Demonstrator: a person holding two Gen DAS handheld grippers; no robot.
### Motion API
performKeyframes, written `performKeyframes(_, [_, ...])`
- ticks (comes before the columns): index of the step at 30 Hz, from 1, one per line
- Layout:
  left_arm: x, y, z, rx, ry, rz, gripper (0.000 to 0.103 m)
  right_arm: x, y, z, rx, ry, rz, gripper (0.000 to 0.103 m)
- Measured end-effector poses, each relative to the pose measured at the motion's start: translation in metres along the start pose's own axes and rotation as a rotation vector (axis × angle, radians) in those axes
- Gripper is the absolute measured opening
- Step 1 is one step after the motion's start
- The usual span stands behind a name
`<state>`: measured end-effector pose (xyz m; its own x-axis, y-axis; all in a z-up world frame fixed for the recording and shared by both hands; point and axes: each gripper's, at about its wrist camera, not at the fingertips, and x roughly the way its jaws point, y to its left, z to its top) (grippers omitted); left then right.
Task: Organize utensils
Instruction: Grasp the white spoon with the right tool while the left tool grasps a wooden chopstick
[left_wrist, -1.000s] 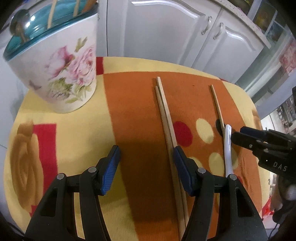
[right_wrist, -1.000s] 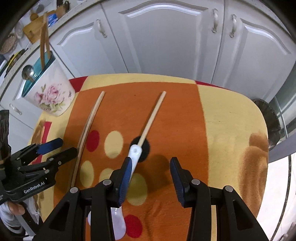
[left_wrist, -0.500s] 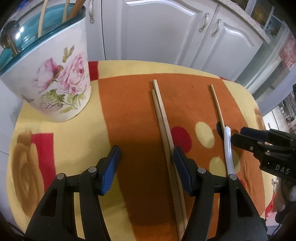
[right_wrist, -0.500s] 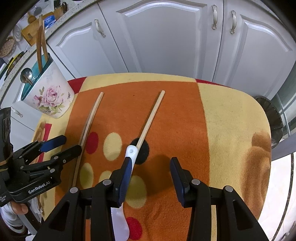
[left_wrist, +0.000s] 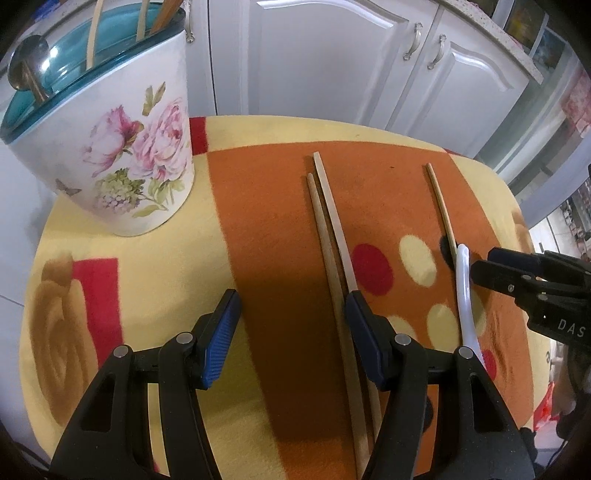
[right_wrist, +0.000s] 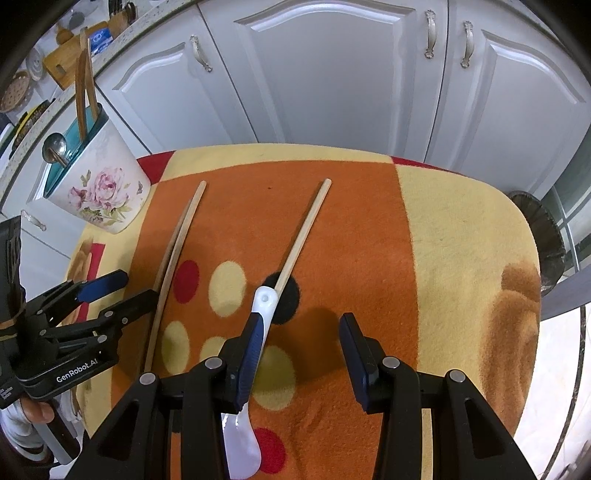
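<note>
A floral utensil holder (left_wrist: 122, 155) with a teal inside stands at the table's far left, holding a metal spoon (left_wrist: 27, 70) and wooden sticks; it also shows in the right wrist view (right_wrist: 96, 188). A pair of chopsticks (left_wrist: 332, 236) lies on the orange cloth (left_wrist: 266, 229), just inside my open left gripper's (left_wrist: 291, 328) right finger. A single chopstick (right_wrist: 303, 232) and a white spoon (right_wrist: 258, 321) lie further right. My open right gripper (right_wrist: 301, 354) hovers low, its left finger over the white spoon's handle. Both grippers are empty.
White cabinet doors (right_wrist: 332, 74) stand behind the table. The table edge curves away on the right (right_wrist: 524, 258). The yellow part of the cloth (right_wrist: 461, 258) lies to the right of the orange band.
The left gripper has drawn back a little, so the holder and chopsticks sit lower and further off in its view. The right gripper has eased back slightly along the white spoon. Both stay open.
</note>
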<state>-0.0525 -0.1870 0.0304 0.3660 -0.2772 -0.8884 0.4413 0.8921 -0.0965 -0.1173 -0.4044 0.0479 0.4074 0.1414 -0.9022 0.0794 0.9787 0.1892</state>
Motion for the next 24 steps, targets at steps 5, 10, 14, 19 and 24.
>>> performKeyframes(5, [0.004, -0.004, 0.005, 0.002, -0.008, 0.013, 0.059, 0.001, 0.002, 0.0, -0.011, 0.004, 0.001, 0.041])
performKeyframes(10, [0.004, 0.003, 0.007, -0.006, -0.018, -0.009, 0.039, -0.001, 0.001, 0.0, -0.008, 0.003, -0.006, 0.041])
performKeyframes(14, [-0.001, 0.01, 0.0, -0.009, -0.022, -0.033, 0.027, -0.003, 0.0, 0.001, -0.002, -0.006, -0.007, 0.041])
performKeyframes(19, [-0.006, 0.015, -0.005, -0.044, -0.014, -0.059, 0.018, -0.001, 0.003, 0.008, -0.014, -0.005, -0.004, 0.041])
performKeyframes(24, [-0.005, 0.012, -0.004, -0.044, -0.011, -0.055, 0.018, 0.01, 0.004, 0.03, -0.027, -0.004, -0.012, 0.041])
